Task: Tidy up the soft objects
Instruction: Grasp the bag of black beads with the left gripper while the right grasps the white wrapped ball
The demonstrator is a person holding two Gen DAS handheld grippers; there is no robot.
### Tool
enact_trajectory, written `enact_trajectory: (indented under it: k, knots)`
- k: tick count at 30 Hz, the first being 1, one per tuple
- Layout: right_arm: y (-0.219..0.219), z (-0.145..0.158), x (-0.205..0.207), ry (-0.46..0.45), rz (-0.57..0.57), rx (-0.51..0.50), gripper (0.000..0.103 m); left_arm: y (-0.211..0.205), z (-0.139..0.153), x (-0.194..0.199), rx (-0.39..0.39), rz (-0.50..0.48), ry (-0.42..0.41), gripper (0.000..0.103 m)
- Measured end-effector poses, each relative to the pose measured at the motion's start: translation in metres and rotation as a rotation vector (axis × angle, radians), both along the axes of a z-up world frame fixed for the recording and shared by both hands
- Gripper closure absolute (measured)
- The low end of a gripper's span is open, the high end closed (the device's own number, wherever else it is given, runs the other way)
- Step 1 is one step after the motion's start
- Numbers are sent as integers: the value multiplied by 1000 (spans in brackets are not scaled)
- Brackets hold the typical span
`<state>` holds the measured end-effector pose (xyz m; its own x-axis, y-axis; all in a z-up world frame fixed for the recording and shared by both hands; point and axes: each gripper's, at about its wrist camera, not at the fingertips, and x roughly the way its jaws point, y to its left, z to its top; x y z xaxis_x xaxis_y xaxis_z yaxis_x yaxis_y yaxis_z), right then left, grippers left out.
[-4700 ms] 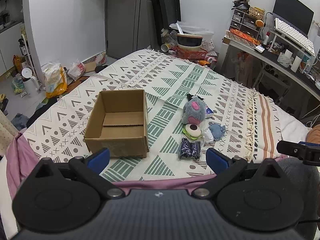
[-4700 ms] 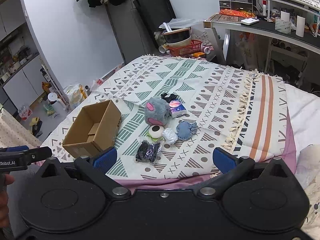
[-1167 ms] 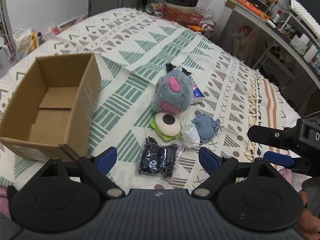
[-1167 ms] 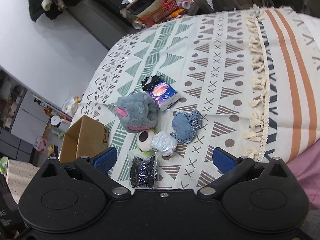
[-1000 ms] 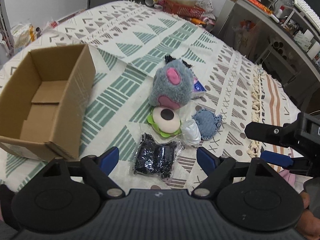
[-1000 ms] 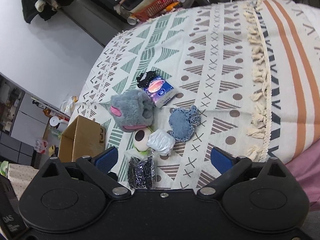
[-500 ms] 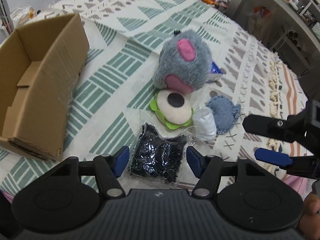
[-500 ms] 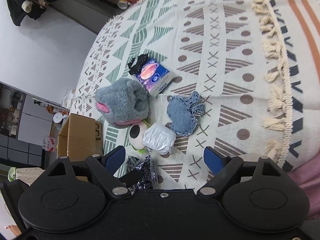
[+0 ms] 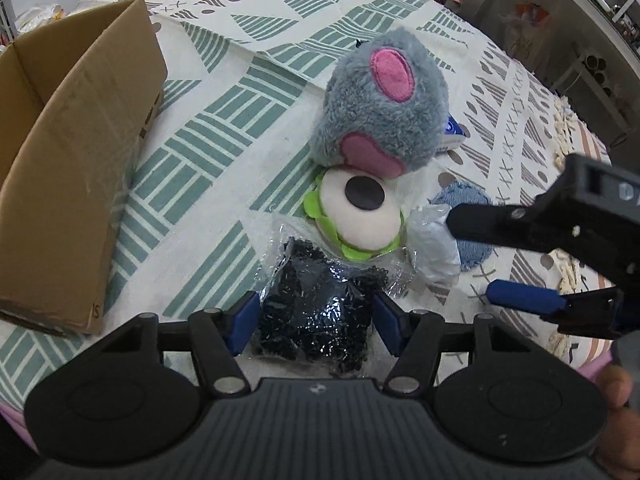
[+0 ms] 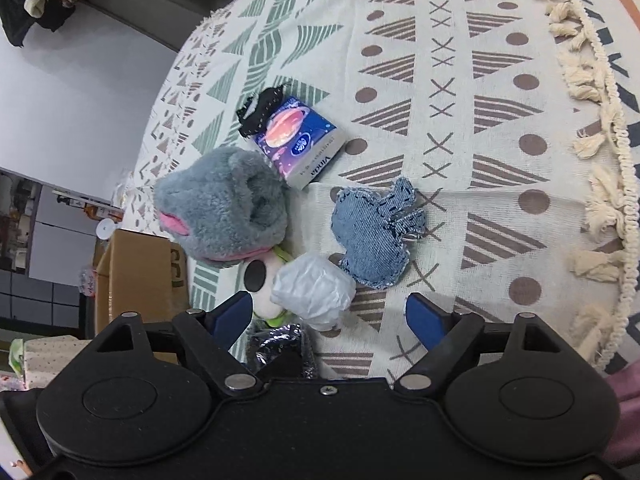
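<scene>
Left gripper point(image 9: 314, 322) open, straddling black bag point(image 9: 316, 312); close gently mid-bag, lift, drop in box point(image 9: 72, 152). Right gripper point(image 10: 328, 318) open.

Tissue pack point(image 9: 451, 136) mostly hidden behind grey plush point(image 9: 380, 108); cardboard box point(image 9: 60, 152) cut by left edge

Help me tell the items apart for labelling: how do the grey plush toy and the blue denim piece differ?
The grey plush toy is bulky, furry and rounded with pink patches; the blue denim piece is flat, smooth-woven, with dark stitching and frayed edges. The plush is clearly larger. The plush touches the tissue pack and the eye-shaped toy; the denim lies apart from the plush. Both rest on the patterned blanket.
</scene>
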<state>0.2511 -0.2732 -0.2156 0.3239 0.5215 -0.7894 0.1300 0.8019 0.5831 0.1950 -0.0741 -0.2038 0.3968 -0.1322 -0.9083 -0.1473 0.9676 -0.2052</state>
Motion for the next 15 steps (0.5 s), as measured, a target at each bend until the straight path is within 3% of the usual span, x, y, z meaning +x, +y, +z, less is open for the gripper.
enact_trajectory:
  k: [10,13,15]
  knots:
    - [17,-7,9,-10,24,-67,21,9,6,-2,-43,21,-31,62]
    - [22,-9,11,-16,36,-89,28,10,10,-3,-39,26,-31,64]
    - [23,-11,13,-18,40,-95,40,12,14,-6,-37,32,-36,64]
